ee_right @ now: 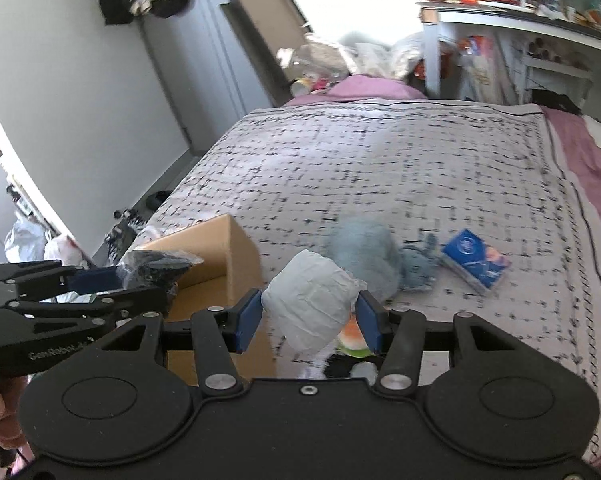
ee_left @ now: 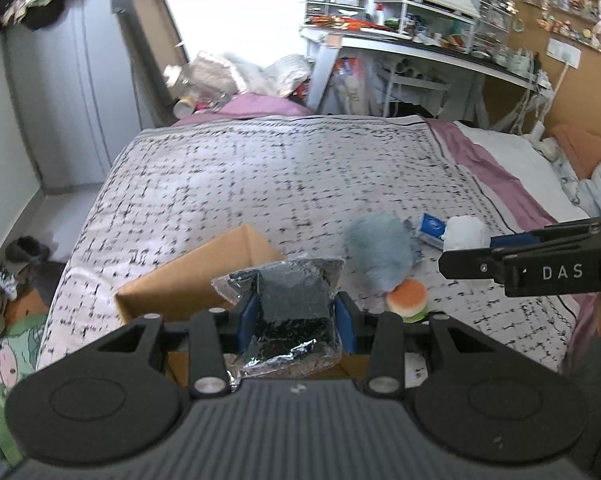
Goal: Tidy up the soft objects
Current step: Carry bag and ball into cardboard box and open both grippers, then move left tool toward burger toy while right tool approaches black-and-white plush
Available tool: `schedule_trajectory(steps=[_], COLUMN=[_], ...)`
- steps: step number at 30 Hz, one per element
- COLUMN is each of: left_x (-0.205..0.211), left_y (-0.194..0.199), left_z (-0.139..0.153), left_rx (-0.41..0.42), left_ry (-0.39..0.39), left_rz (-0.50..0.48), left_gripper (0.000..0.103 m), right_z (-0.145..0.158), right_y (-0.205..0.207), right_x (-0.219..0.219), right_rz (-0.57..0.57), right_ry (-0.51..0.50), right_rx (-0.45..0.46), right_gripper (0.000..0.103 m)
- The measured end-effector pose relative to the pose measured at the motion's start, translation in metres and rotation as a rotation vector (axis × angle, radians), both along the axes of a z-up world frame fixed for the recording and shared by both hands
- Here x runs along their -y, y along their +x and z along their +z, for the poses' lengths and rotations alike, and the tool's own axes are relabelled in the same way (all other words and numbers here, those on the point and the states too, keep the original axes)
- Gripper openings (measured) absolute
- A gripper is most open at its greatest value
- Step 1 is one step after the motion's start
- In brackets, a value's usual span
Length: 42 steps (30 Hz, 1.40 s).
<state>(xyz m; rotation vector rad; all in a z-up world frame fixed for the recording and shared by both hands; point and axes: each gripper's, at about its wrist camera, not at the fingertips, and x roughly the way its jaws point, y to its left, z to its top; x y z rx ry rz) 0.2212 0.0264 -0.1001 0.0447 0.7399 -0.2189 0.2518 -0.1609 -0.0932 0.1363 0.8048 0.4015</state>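
My left gripper [ee_left: 296, 320] is shut on a clear bag of dark filling [ee_left: 290, 300] and holds it over an open cardboard box [ee_left: 204, 280] on the bed. My right gripper [ee_right: 307, 320] is shut on a white soft roll [ee_right: 310, 300], held above the bed just right of the box [ee_right: 220, 248]. The right gripper also shows in the left wrist view [ee_left: 466, 258], with the white roll [ee_left: 464, 232] at its tip. A fluffy blue-grey plush [ee_right: 364, 252] and a small burger toy [ee_left: 406, 300] lie on the bedspread.
A blue tissue pack [ee_right: 476, 260] lies right of the plush. The checked bedspread [ee_left: 280, 184] stretches far ahead. A cluttered desk [ee_left: 420, 44] stands beyond the bed. The floor and a door [ee_left: 60, 100] are at the left.
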Motion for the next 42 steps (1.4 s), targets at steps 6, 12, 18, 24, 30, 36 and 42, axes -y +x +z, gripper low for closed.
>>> schedule_trajectory(steps=[6, 12, 18, 24, 30, 36, 42], left_x=[-0.022, -0.037, -0.046, -0.057, -0.059, -0.053, -0.033], left_y=[-0.002, -0.004, -0.008, -0.012, -0.016, -0.016, -0.014], left_z=[-0.019, -0.039, -0.047, -0.04, -0.027, -0.017, -0.007], left_rx=[-0.034, -0.088, -0.102, -0.089, -0.069, -0.095, -0.097], left_ry=[-0.039, -0.052, -0.033, -0.064, -0.06, -0.055, -0.024], left_rz=[0.033, 0.031, 0.034, 0.059, 0.063, 0.06, 0.065], left_gripper=[0.041, 0.042, 0.051, 0.057, 0.063, 0.076, 0.081], right_z=[-0.001, -0.006, -0.01, -0.01, -0.008, 0.001, 0.002], right_y=[0.002, 0.004, 0.005, 0.006, 0.008, 0.005, 0.001], right_x=[-0.03, -0.053, -0.069, -0.077, -0.078, -0.06, -0.03], right_rz=[0.039, 0.061, 0.08, 0.087, 0.1, 0.074, 0.032], right_ry=[-0.021, -0.034, -0.049, -0.05, -0.01, 0.025, 0.022], right_rx=[-0.001, -0.01, -0.015, -0.022, -0.044, -0.022, -0.01], right_gripper=[0.051, 0.051, 0.051, 0.051, 0.059, 0.075, 0.078])
